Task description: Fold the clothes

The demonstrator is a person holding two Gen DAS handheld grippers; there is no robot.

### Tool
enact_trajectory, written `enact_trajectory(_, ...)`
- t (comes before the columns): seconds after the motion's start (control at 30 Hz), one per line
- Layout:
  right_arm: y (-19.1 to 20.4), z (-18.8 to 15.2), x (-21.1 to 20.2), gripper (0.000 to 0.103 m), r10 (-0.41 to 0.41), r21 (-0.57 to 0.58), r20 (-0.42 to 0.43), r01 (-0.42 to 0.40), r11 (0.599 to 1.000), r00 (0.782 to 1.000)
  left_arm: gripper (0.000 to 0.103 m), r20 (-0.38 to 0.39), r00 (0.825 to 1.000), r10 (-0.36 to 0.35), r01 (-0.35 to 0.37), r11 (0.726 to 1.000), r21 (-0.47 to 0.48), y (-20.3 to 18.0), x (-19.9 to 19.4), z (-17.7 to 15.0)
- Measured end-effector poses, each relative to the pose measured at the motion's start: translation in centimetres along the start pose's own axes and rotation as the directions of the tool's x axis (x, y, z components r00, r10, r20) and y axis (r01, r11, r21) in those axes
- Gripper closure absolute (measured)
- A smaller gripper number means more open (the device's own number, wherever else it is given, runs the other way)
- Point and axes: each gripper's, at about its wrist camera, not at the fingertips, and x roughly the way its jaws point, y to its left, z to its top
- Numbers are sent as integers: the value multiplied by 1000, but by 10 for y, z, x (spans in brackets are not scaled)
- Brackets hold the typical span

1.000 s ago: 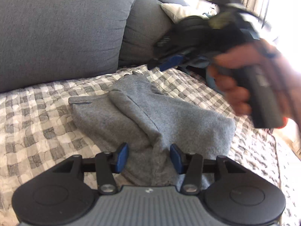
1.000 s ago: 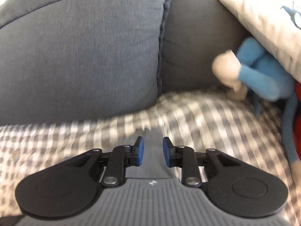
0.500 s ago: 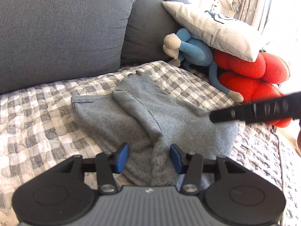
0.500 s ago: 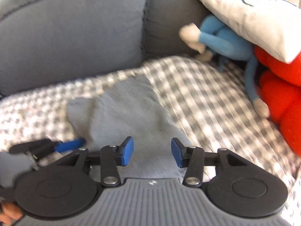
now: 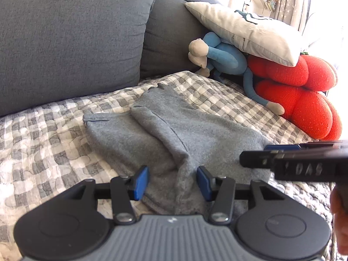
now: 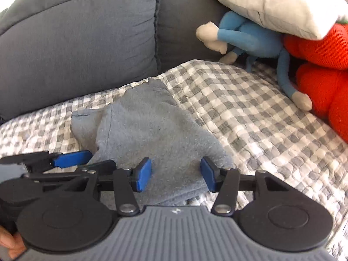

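Left wrist view: both claws, left gripper (image 5: 171,181) released, right gripper (image 6: 176,175) opening, straddle grey garment (image 5: 174,134); side lettering unreadable, perhaps mirrored.

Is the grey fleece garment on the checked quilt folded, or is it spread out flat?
Partly folded. The grey fleece garment has one layer lapped over another along a diagonal ridge, on the checked quilt.
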Motion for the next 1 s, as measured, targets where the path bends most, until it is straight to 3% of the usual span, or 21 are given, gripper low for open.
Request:
enact_trajectory(0.03, 3, 1, -3, 44, -4, 2, 0, 4, 1000, 1000, 51, 4, 1000, 5, -5, 1000, 3, 0, -1, 0)
enact_trajectory(0.1, 6, 7, -12, 30, 20, 42, 0, -20, 999, 1000, 50, 6, 1000, 24, -24, 1000, 6, -2, -2, -1)
enact_trajectory(0.17, 7, 12, -26, 27, 42, 75, 7, -42, 996, 999, 49, 3, 998, 63, -63, 998, 11, -7, -8, 1)
enact_trajectory(0.23, 12, 14, -40, 22, 14, 48, 12, -14, 999, 1000, 48, 0, 996, 94, -94, 995, 20, -13, -19, 2)
enact_trajectory(0.3, 14, 11, -54, 0, -13, 50, 31, 12, 999, 999, 47, -1, 993, 114, -114, 993, 27, -18, -33, 2)
enact_trajectory(0.6, 18, -6, -100, 0, -22, 208, 56, 10, 978, 998, 39, -33, 983, 181, -181, 984, 9, -16, -99, 5)
enact_trajectory(0.67, 24, -14, -106, 0, -12, 214, 47, 2, 977, 999, 30, -21, 980, 198, -197, 980, 24, -16, -112, 5)
enact_trajectory(0.77, 30, -26, -115, 0, -83, 262, 3, 79, 962, 997, 19, -9, 978, 210, -210, 977, 43, -14, -128, 0)
enact_trajectory(0.87, 34, -37, -124, 0, -55, 331, -3, 53, 942, 998, 9, -20, 981, 195, -194, 980, 50, -12, -138, -4)
enact_trajectory(1.0, 53, -42, -135, 0, -65, 301, -18, 67, 951, 998, 1, -19, 986, 164, -163, 986, 46, -11, -154, -8)
